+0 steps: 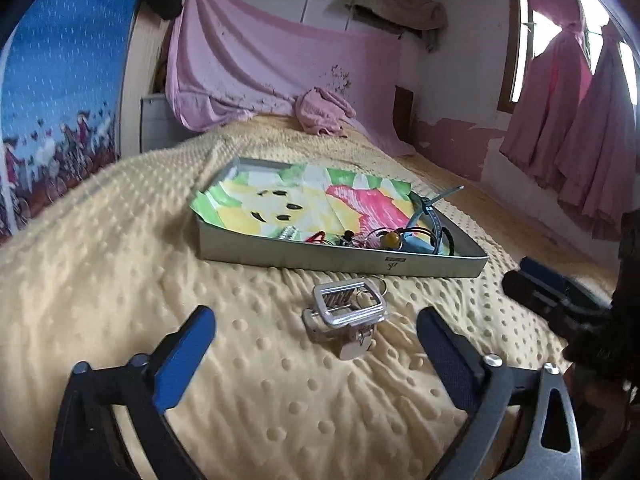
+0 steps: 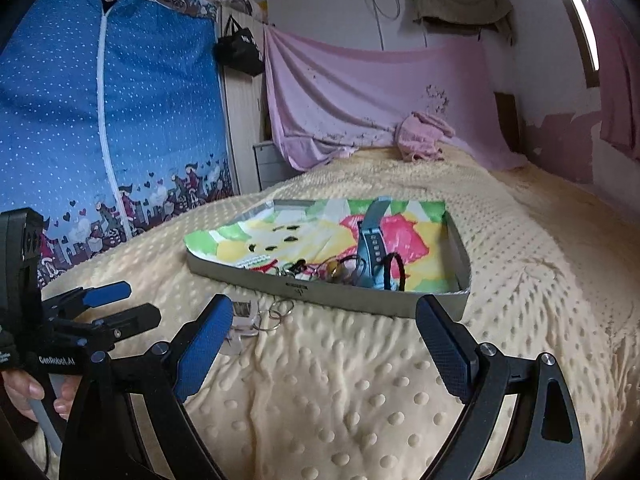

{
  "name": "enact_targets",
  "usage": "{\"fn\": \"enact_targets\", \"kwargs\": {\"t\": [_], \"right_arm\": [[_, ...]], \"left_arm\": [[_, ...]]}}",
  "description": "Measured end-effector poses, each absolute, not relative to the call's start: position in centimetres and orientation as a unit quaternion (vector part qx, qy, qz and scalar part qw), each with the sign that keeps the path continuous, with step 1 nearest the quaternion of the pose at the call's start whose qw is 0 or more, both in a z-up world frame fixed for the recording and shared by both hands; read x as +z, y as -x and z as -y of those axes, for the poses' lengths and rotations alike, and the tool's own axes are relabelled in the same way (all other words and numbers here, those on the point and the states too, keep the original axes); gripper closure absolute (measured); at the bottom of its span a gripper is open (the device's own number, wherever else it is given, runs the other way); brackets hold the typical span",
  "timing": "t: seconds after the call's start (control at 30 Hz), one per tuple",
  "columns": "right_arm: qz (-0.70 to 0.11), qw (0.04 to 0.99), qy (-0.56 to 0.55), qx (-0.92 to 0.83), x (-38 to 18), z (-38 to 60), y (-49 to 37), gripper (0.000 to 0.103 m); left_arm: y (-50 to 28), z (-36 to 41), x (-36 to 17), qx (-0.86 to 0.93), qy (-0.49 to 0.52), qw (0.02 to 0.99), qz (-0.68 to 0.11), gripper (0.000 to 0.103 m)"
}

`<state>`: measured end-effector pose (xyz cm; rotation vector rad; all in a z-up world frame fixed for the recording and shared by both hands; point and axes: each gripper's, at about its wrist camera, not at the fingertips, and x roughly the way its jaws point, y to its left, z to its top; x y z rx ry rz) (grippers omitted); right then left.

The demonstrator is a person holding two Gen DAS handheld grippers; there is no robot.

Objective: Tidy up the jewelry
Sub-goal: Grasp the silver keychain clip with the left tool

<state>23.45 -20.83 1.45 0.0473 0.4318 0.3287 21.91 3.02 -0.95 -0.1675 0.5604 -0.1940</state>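
Left wrist view: on a bed [image 1: 120,280] covered in a dotted cream blanket, the left gripper [image 1: 316,340] hangs low with its jaws spread wide and nothing between the pads, aimed at a silver buckle-like clasp [image 1: 346,314] that lies on the blanket just in front of the near wall of a shallow metal tray [image 1: 340,258]. A pair of small key rings [image 1: 374,282] sits touching the clasp on its tray side. Inside the tray, which is lined with a bright flower-print sheet [image 1: 312,200], the rest of the jewelry is heaped against the near wall toward the right corner: a blue watch strap [image 1: 430,210], an amber bead [image 1: 390,238], a black cord loop [image 1: 450,236] and a few small pieces too tangled to name.

From the right wrist view, the right gripper [image 2: 324,344] is likewise wide open and empty, facing the tray's near wall, with the left gripper visible off to its left in a person's hand [image 2: 24,392].

By the look of it, sorting has barely begun. The step in hand appears to be the approach to the stray clasp, the one piece outside the tray. The next move would call for lowering the left jaws either side of the clasp, closing on its frame without dragging the soft blanket or snagging the rings, then lifting it over the tray wall. The right gripper seems best placed to steady the tray or pick from the heap.
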Motion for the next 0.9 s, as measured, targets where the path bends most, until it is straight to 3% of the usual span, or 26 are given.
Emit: {"fn": "enact_targets", "kwargs": {"t": [0.03,0.1,0.3,0.43,0.73,0.83,0.9], "right_arm": [[-0.217,0.962,-0.021,0.165,1.3,20.7,-23.8,0.017],[-0.232,0.958,-0.013,0.169,0.7,20.1,-24.9,0.039],[-0.267,0.945,-0.008,0.191,-0.8,18.7,-27.7,0.057],[-0.287,0.936,-0.008,0.205,-1.9,17.5,-29.4,0.067],[-0.333,0.911,0.000,0.242,-4.3,14.5,-31.9,0.084],[-0.342,0.907,-0.010,0.247,-4.8,14.2,-32.5,0.085],[-0.346,0.905,-0.016,0.249,-5.0,14.1,-32.9,0.085]], "left_arm": [[-22.4,-3.0,-1.1,-0.099,0.088,0.950,-0.282,0.018],[-23.4,-3.1,-1.6,-0.106,0.103,0.944,-0.296,0.027],[-25.9,-3.3,-3.1,-0.128,0.142,0.925,-0.329,0.055],[-26.6,-3.2,-4.2,-0.143,0.157,0.915,-0.343,0.069],[-26.3,-3.4,-4.9,-0.169,0.172,0.915,-0.322,0.082],[-26.2,-3.7,-5.1,-0.168,0.179,0.916,-0.317,0.093],[-26.3,-4.1,-5.6,-0.170,0.192,0.913,-0.317,0.093]]}}
